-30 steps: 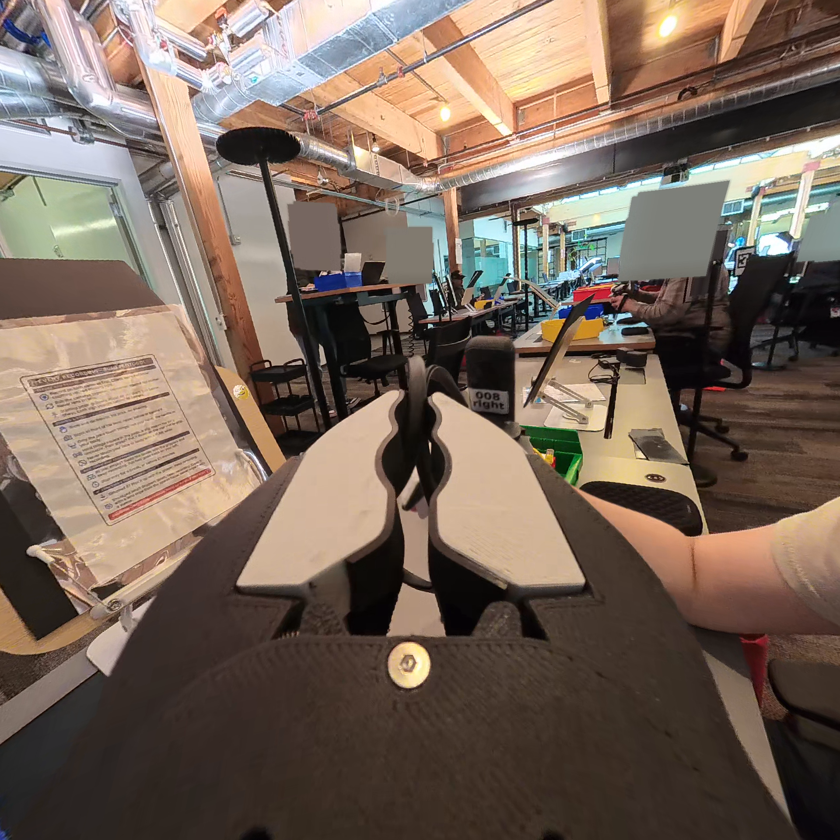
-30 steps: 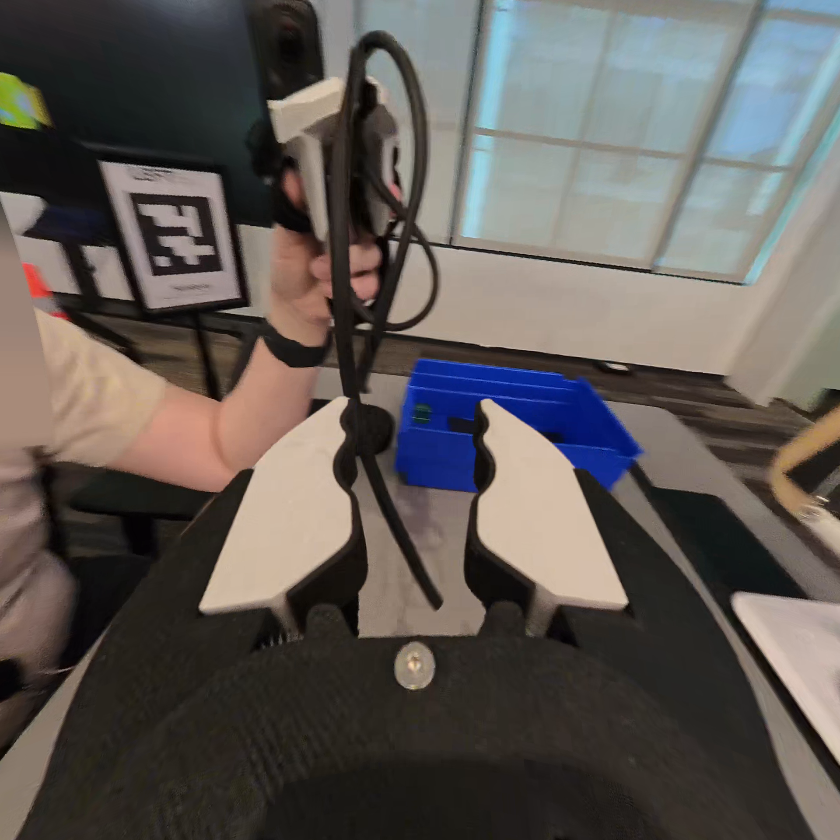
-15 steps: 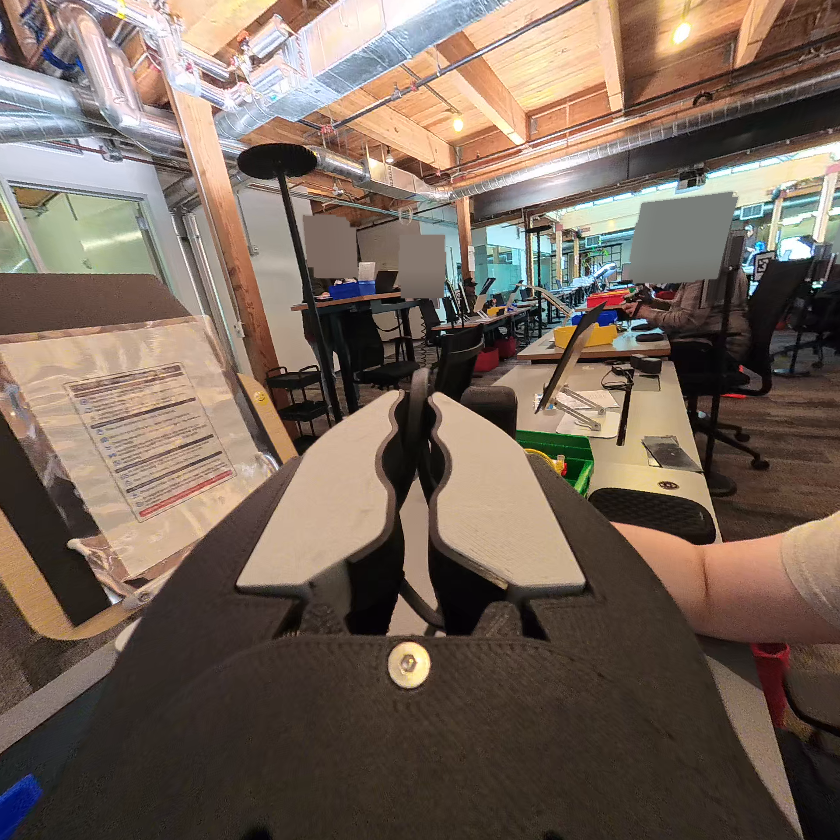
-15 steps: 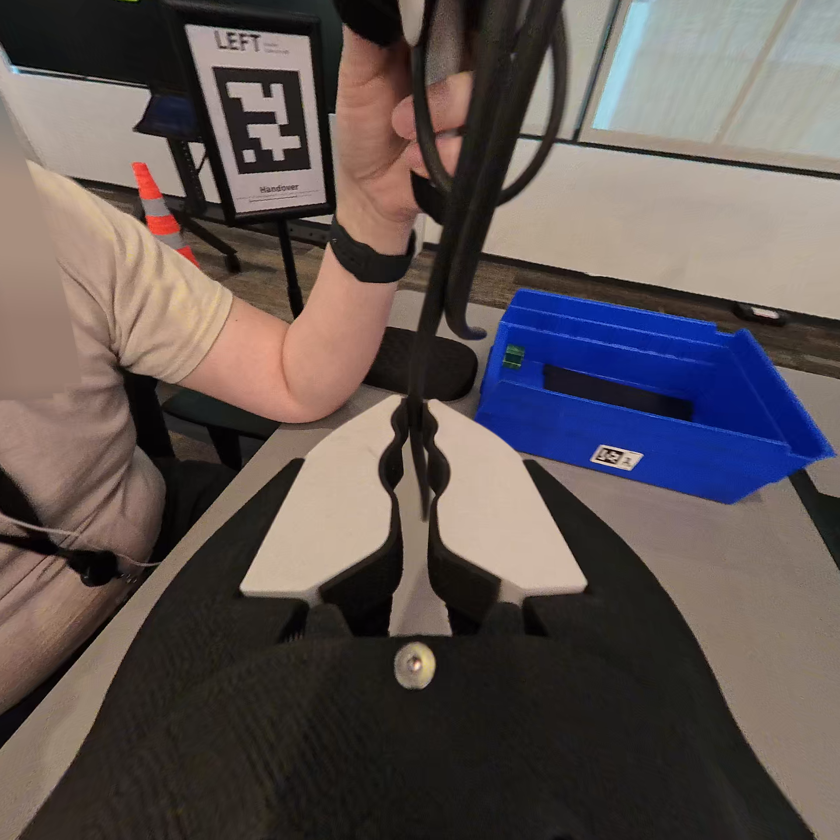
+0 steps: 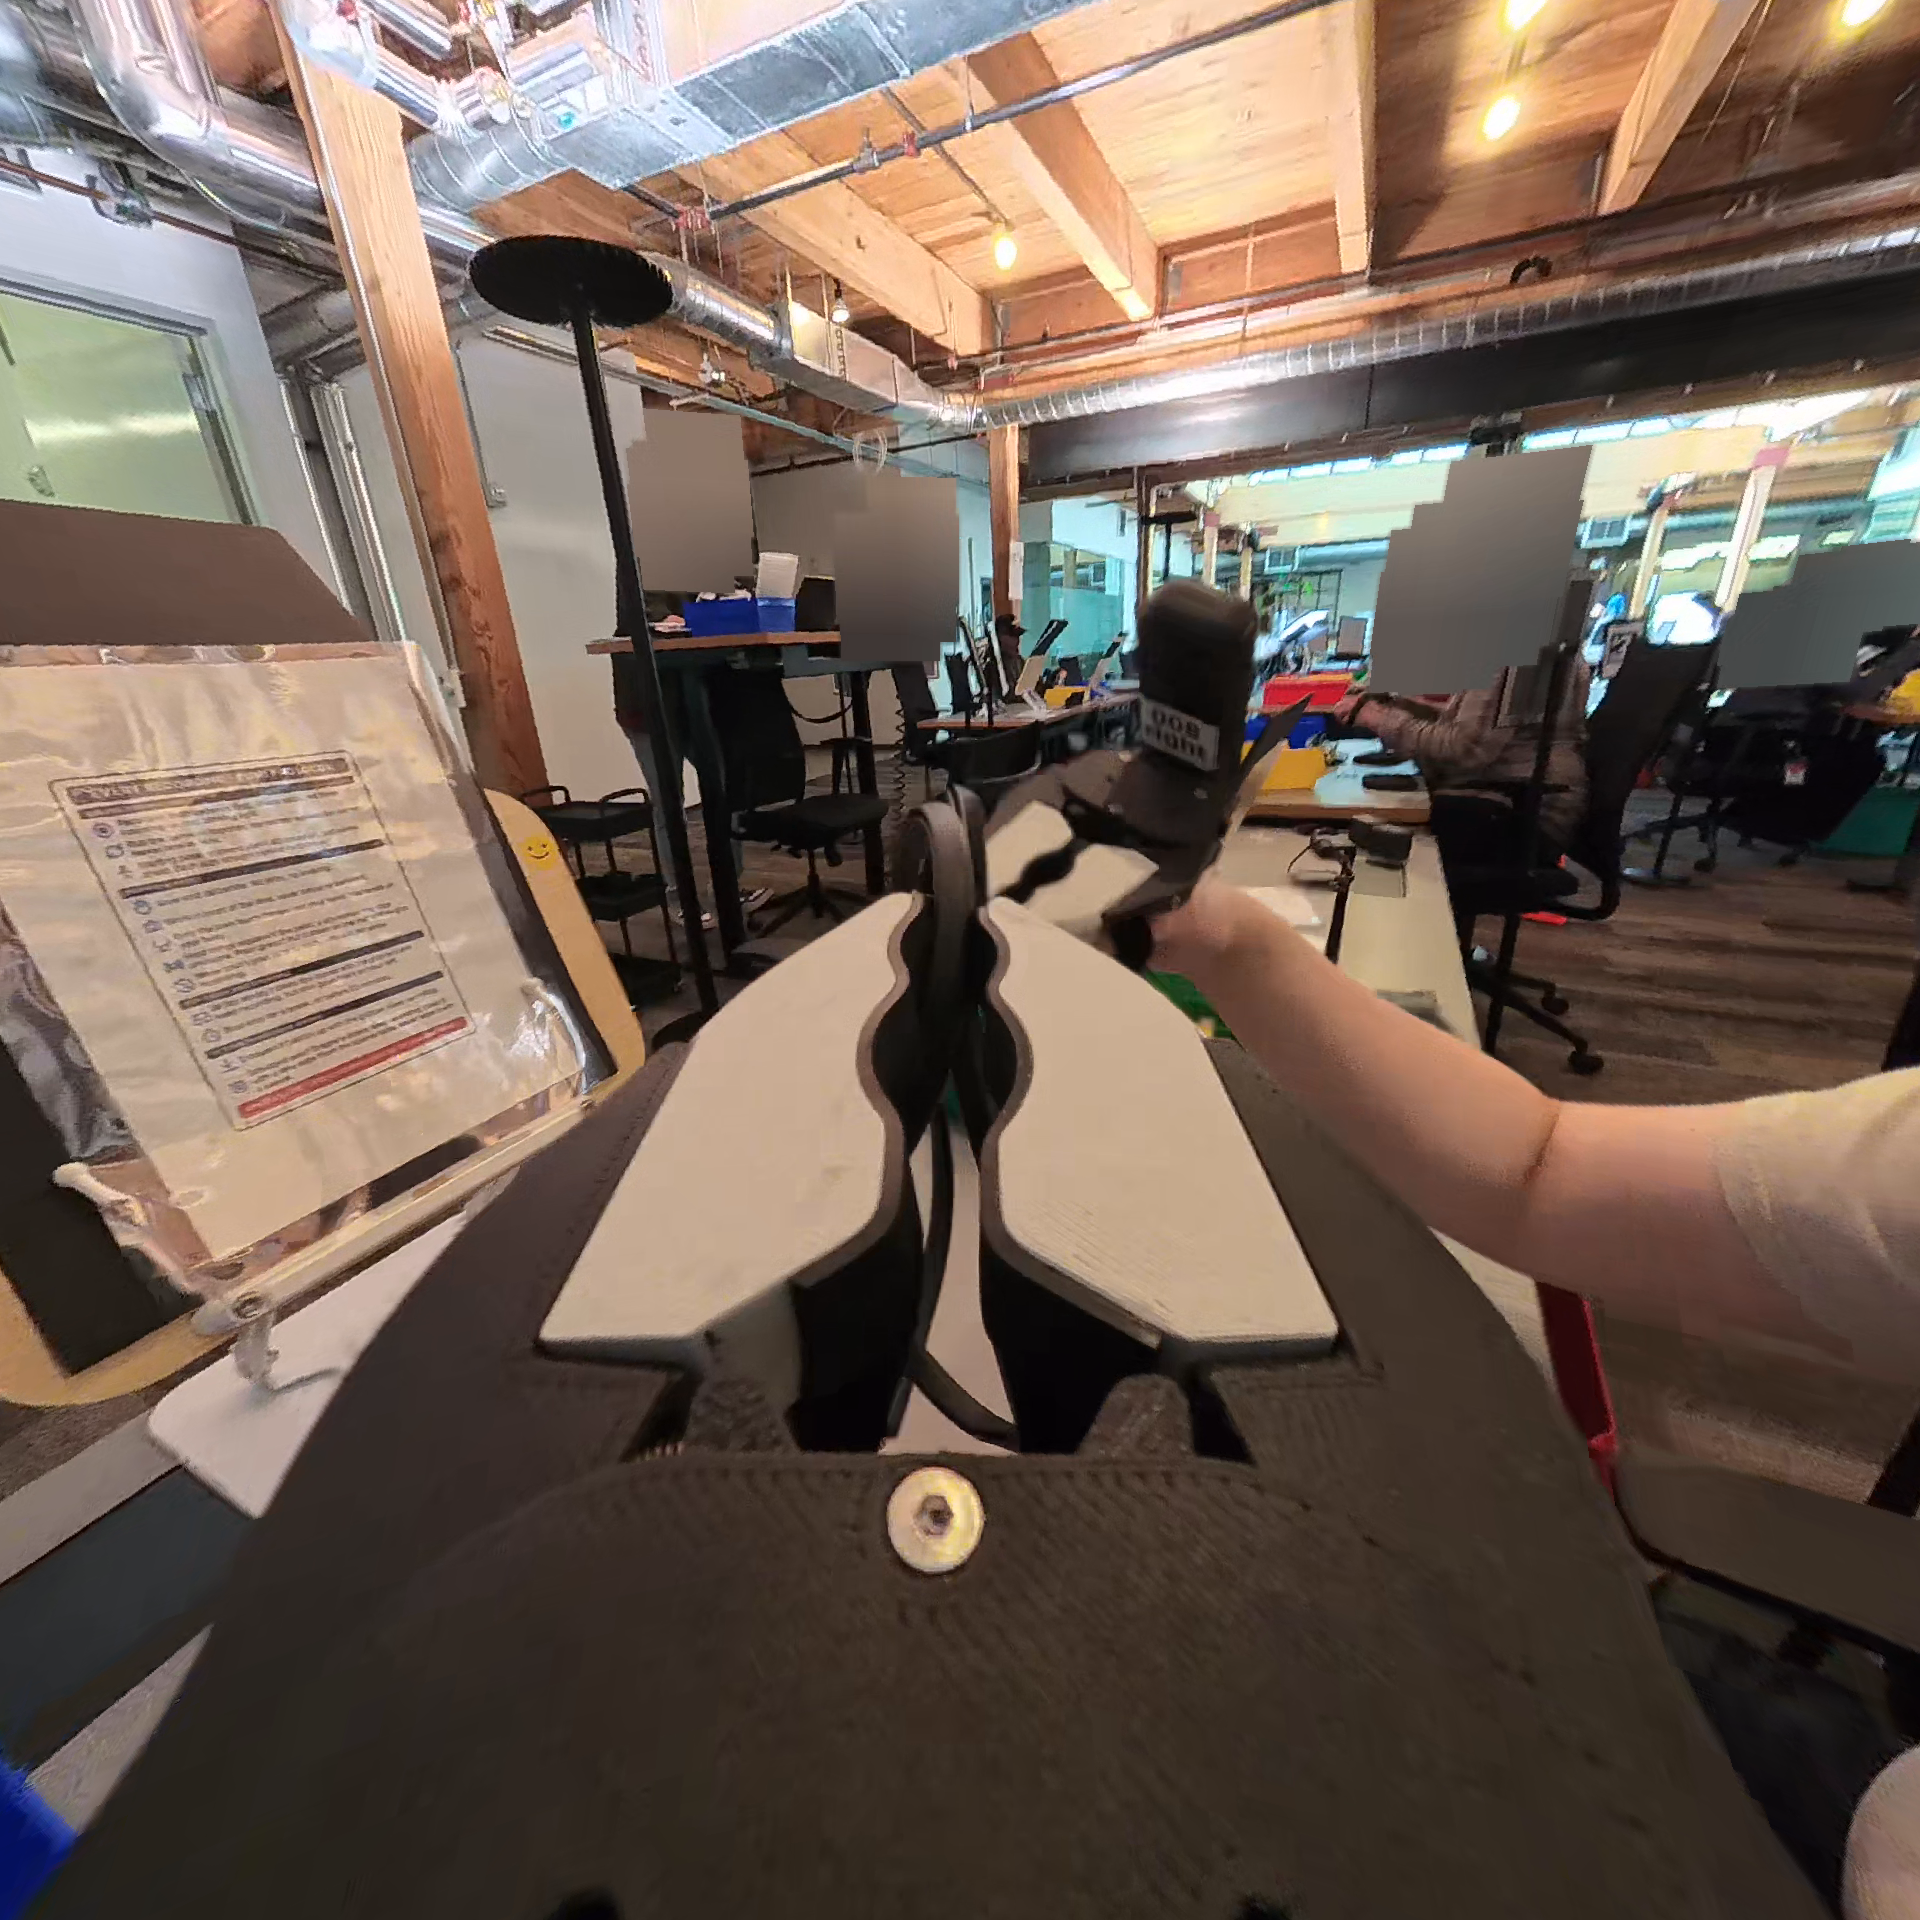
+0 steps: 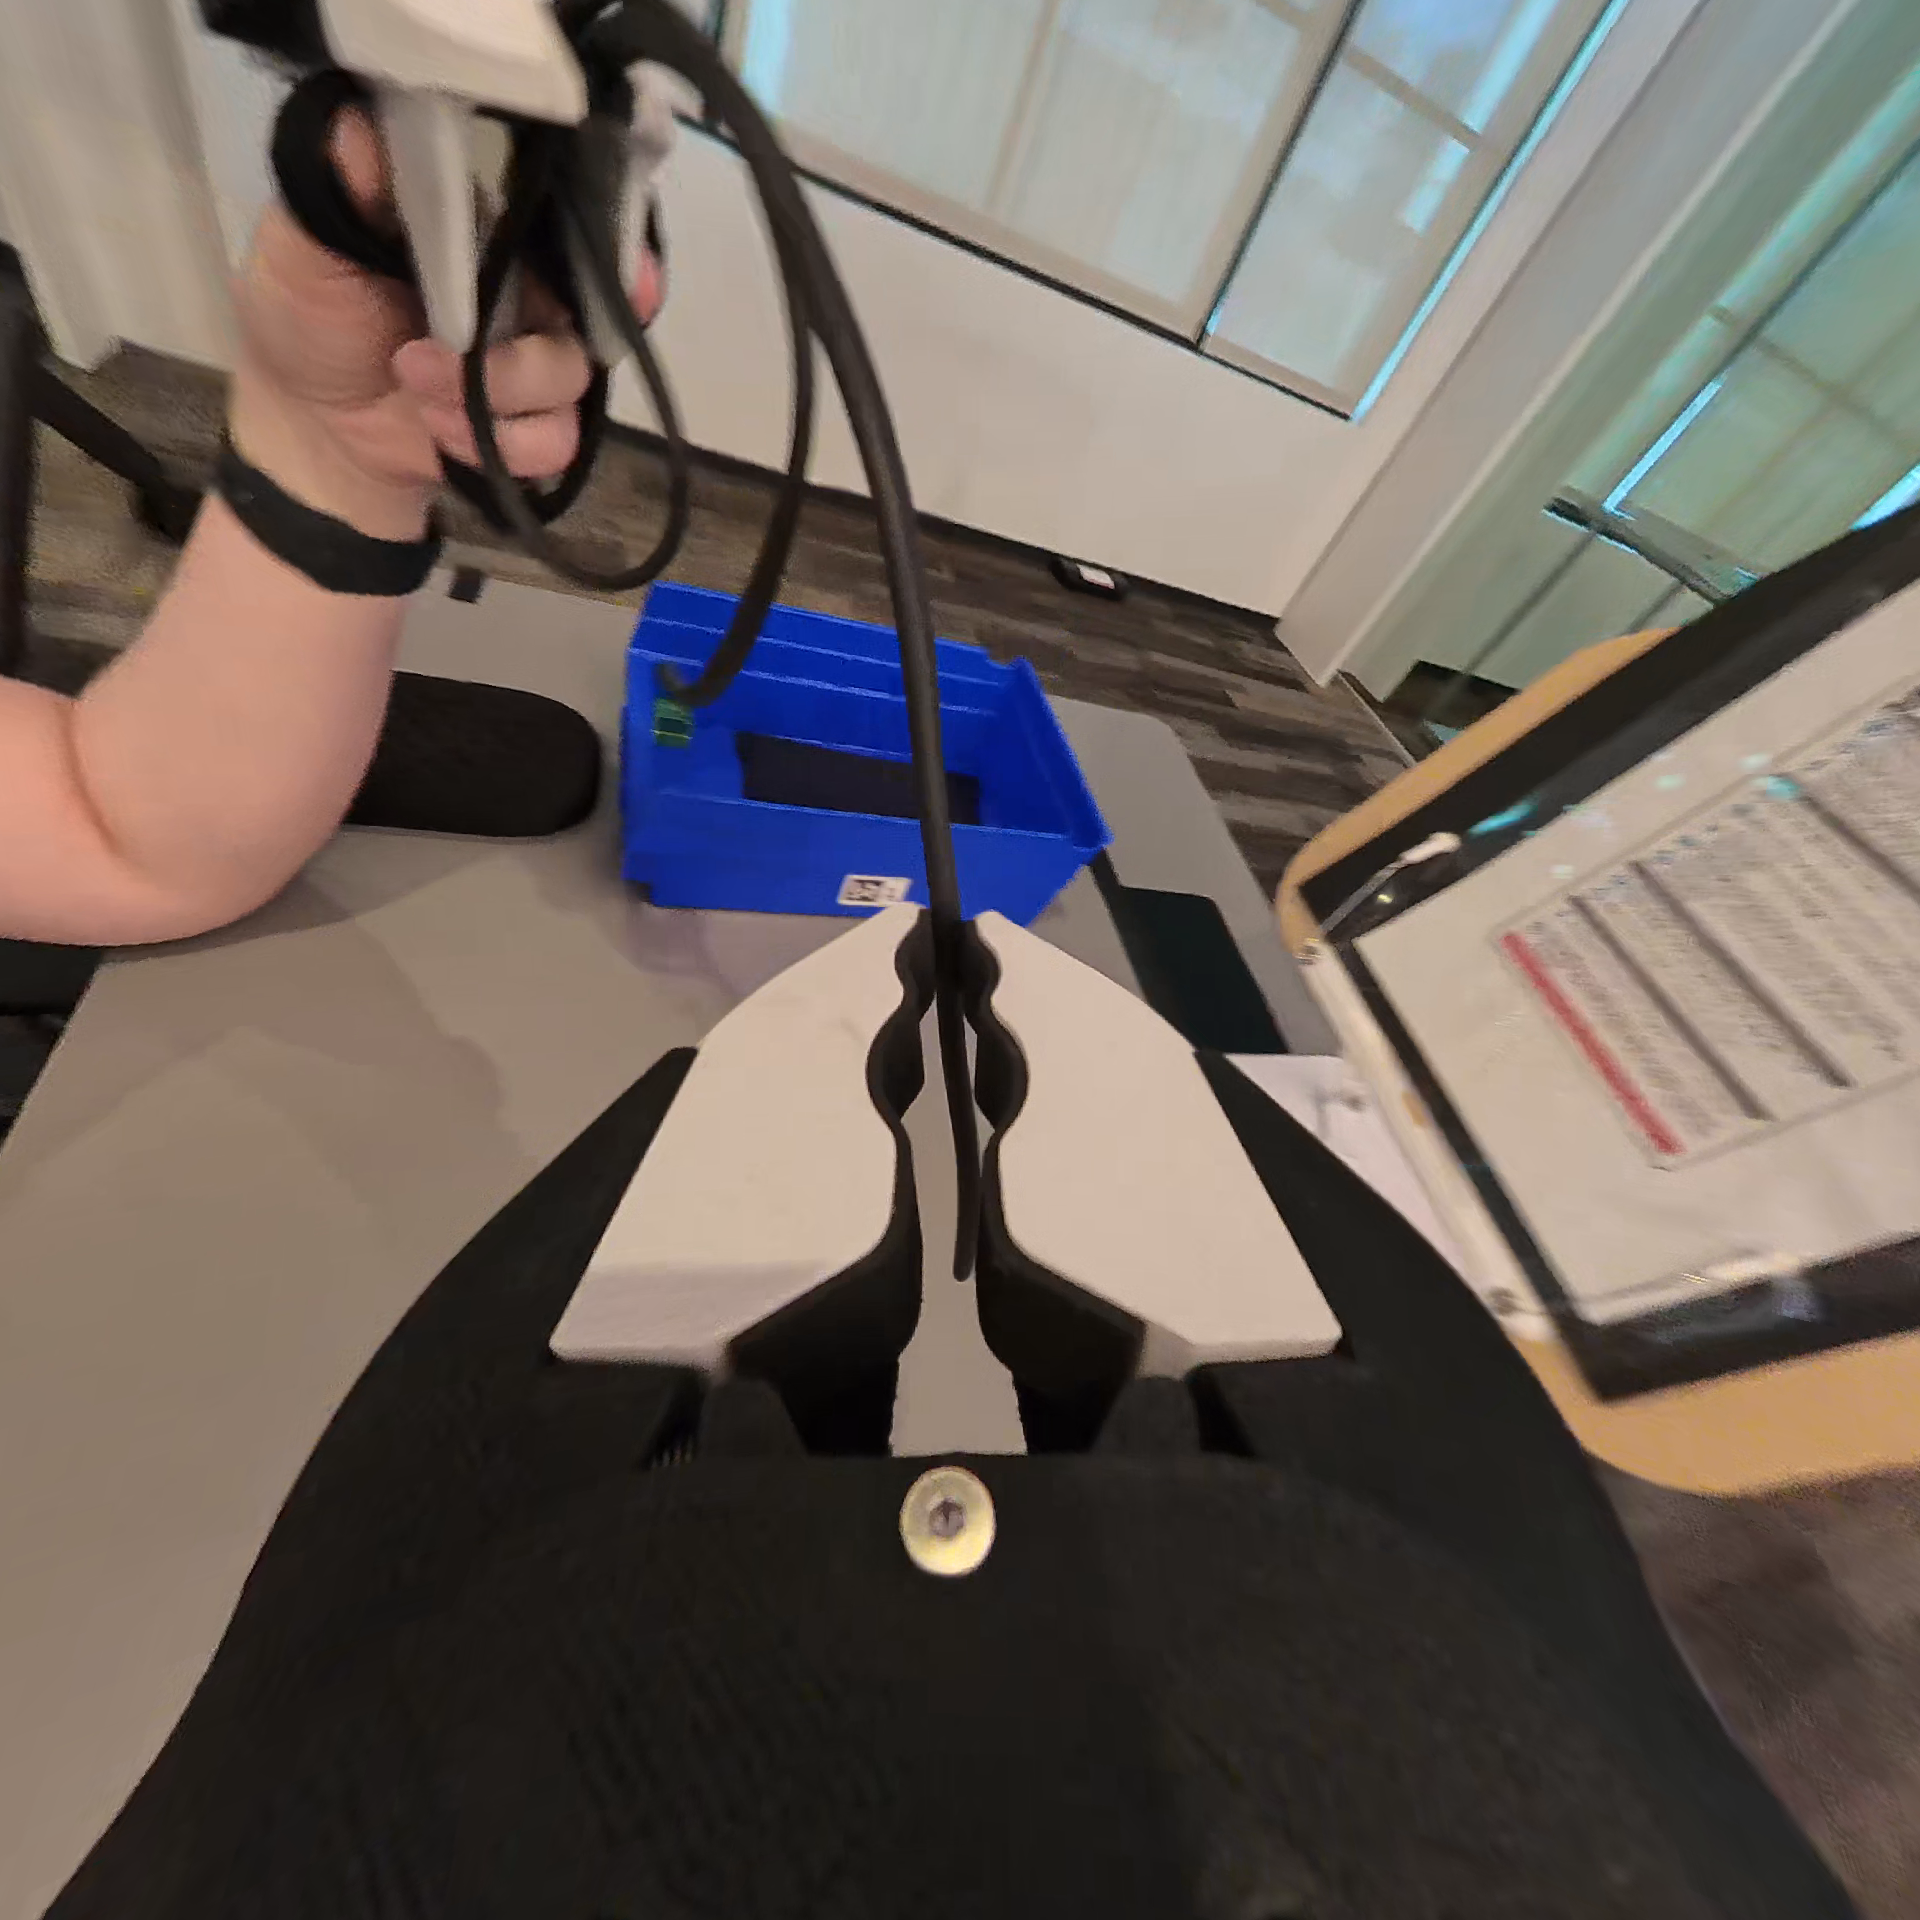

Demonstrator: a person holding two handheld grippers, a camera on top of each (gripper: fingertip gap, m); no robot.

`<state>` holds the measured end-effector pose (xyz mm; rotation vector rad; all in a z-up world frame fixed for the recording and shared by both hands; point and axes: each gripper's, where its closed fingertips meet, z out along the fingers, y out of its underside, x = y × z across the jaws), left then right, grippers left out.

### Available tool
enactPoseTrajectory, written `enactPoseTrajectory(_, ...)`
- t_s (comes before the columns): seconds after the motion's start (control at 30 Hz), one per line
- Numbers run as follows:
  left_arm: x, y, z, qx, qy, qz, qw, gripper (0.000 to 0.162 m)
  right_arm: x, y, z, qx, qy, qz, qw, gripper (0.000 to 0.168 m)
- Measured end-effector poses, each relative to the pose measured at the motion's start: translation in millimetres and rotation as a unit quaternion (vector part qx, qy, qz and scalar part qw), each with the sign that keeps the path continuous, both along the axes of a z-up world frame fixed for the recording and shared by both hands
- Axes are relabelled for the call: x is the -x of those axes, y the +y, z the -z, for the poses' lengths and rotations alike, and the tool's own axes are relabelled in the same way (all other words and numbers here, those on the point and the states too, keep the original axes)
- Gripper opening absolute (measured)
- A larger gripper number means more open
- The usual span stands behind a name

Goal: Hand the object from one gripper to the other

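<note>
A black cable [image 6: 894,582] runs between both grippers. My right gripper [image 6: 948,923] is shut on one straight strand of it near its free end, which pokes back between the fingers. My left gripper [image 6: 525,291] is up at the top left of the right wrist view, shut on the coiled loops, which hang below it. In the left wrist view my left gripper [image 5: 951,909] is shut on the cable loops [image 5: 951,862]. The right gripper [image 5: 1003,888] is just beyond and right of its fingertips, also shut.
A blue bin [image 6: 748,852] stands on the grey table [image 6: 312,1039] below the cable, with a black wrist pad [image 6: 468,758] to its left. An instruction sheet on a stand [image 6: 1662,987] is at the right and also shows in the left wrist view [image 5: 239,935]. Desks, chairs and people fill the room behind. Left tips to right tips: about 15 centimetres.
My right gripper went from open around the cable to shut on it, then drew back with the strand. The left gripper stayed shut on the loops.
</note>
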<state>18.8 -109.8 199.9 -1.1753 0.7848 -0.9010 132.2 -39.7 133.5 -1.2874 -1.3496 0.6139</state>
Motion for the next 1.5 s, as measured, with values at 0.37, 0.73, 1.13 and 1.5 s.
enactPoseTrajectory(0.37, -3, -20, -8, -0.007, 0.001, -0.017, 1.0, 0.081, -59, 49, -180, -0.166, -0.15, 0.204, 0.953, 0.005)
enactPoseTrajectory(0.73, 17, -6, -4, 0.015, -0.004, -0.036, 0.999, 0.073, -89, 48, -279, -0.175, -0.13, 0.339, 0.915, 0.005)
enactPoseTrajectory(1.13, -73, 49, 85, 0.028, 0.193, -0.037, 0.98, 0.088, -89, 14, -372, -0.202, -0.105, 0.412, 0.882, 0.005)
enactPoseTrajectory(1.5, -169, 8, 124, 0.207, 0.096, 0.24, 0.944, 0.06, -100, -22, -394, -0.215, -0.112, 0.425, 0.872, 0.005)
